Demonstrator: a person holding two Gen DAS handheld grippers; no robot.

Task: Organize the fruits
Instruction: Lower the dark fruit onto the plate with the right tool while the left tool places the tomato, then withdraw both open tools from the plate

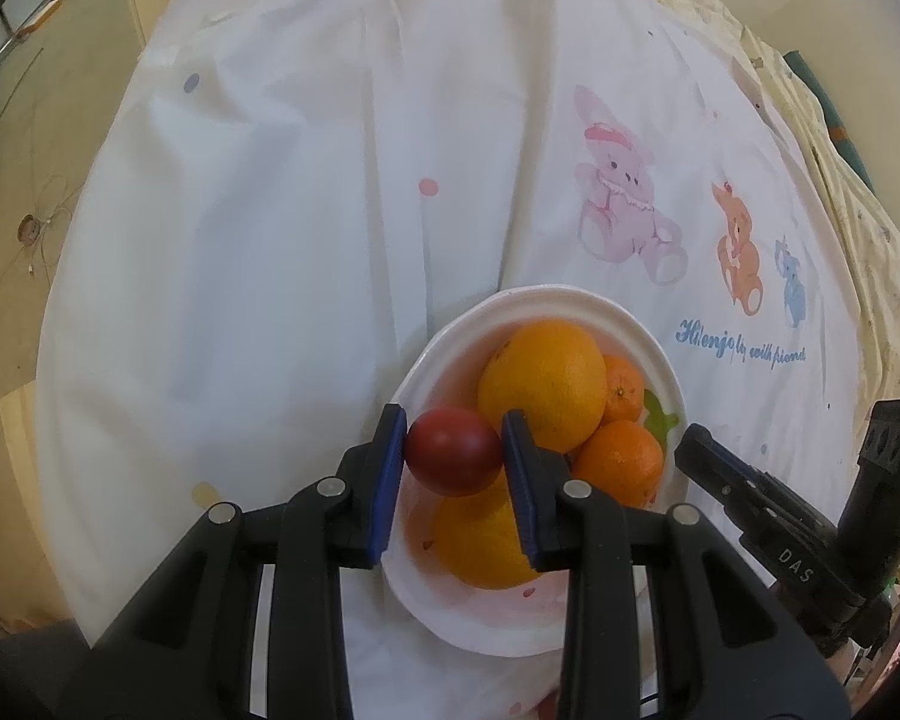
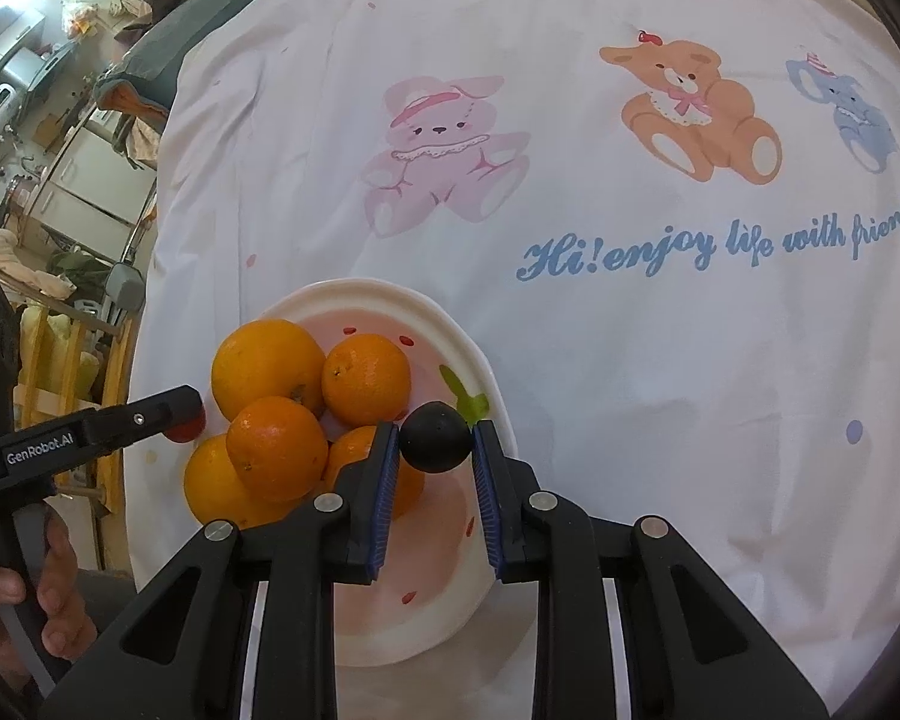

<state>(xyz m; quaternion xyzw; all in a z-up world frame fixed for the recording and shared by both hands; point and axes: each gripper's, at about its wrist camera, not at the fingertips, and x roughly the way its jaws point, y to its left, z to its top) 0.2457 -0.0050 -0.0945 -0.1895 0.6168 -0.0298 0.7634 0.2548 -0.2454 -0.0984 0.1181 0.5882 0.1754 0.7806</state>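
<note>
left view only: i see the red fruit (image 1: 453, 451) in full, pinched between the blue pads (image 1: 390, 480) of my left gripper (image 1: 453, 456), with the right gripper (image 1: 726, 480) as a black bar off to its right.
right view only: i see the dark round fruit (image 2: 436, 436) in my right gripper (image 2: 436, 441), a hand (image 2: 24, 606) on the other tool's handle at lower left, and the print "hi! enjoy life with friends" on the white cloth (image 2: 630, 360).
left gripper: nearly together, clamped on the red fruit, over the near-left rim of the white bowl (image 1: 570, 300).
right gripper: nearly together, clamped on the dark round fruit, above the bowl's right side.
oranges (image 2: 267, 366): piled in the bowl, just ahead and right of my left gripper, left of my right one.
</note>
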